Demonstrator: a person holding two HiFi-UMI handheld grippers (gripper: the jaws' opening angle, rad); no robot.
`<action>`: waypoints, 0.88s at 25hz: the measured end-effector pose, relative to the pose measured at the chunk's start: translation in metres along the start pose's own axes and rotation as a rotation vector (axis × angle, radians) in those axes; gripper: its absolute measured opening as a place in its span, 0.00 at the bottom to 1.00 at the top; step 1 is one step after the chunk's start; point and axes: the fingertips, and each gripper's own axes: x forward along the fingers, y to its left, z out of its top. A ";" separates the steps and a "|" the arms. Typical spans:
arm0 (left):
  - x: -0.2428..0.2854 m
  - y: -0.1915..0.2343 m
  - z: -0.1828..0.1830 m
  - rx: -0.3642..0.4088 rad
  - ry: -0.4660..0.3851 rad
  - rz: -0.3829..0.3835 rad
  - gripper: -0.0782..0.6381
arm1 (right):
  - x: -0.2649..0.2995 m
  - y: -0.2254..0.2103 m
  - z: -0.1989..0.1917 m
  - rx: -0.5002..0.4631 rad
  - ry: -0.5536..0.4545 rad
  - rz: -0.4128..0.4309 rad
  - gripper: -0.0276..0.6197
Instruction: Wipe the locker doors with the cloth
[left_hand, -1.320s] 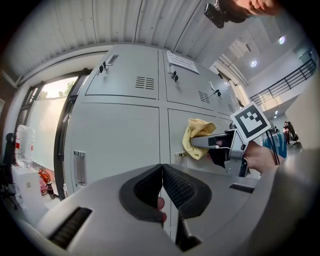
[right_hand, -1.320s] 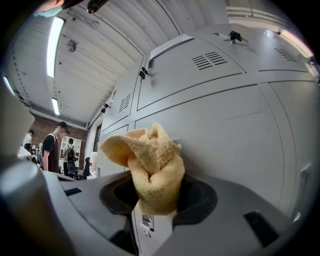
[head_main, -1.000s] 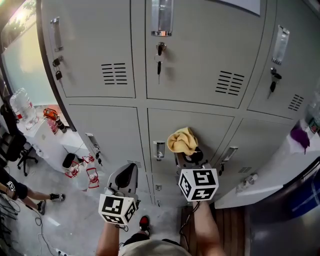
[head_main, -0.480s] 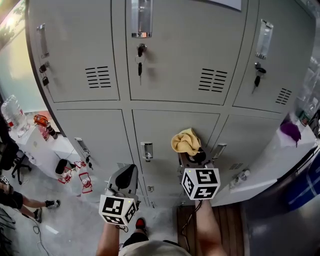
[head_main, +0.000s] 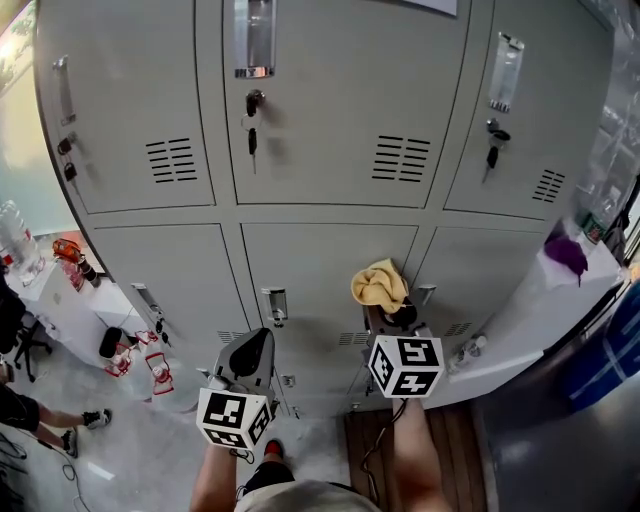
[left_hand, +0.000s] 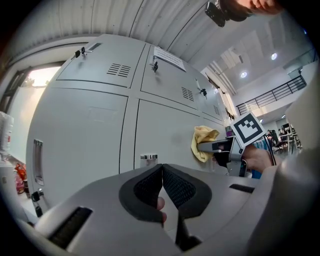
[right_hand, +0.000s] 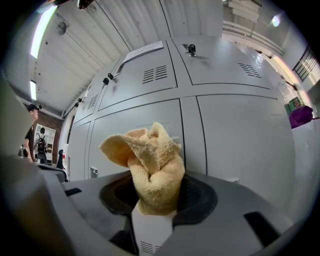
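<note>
One yellow cloth (head_main: 380, 285), bunched and pinched tight between the jaws of the right gripper (head_main: 388, 312), sits at the lower middle locker door (head_main: 320, 265), close to that door's right edge. A second ago it was nearer the door's middle, so the stroke has run rightward, away from the handle (head_main: 273, 303). Whether the cloth presses the metal or hangs just off it, I cannot tell. Lower down, the left gripper (head_main: 252, 352) is held apart from the doors, its jaws together on nothing. This door's sweep looks nearly spent, and the neighbouring doors are probably next.
</note>
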 end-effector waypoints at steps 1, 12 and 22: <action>0.002 -0.002 0.000 0.000 0.000 -0.006 0.14 | -0.001 -0.005 -0.001 0.002 0.001 -0.011 0.32; 0.012 -0.011 0.000 -0.001 0.000 -0.034 0.14 | -0.007 -0.026 -0.003 0.002 0.008 -0.057 0.32; 0.001 0.001 -0.002 -0.001 0.010 0.000 0.14 | -0.021 0.015 0.005 -0.022 -0.023 0.040 0.32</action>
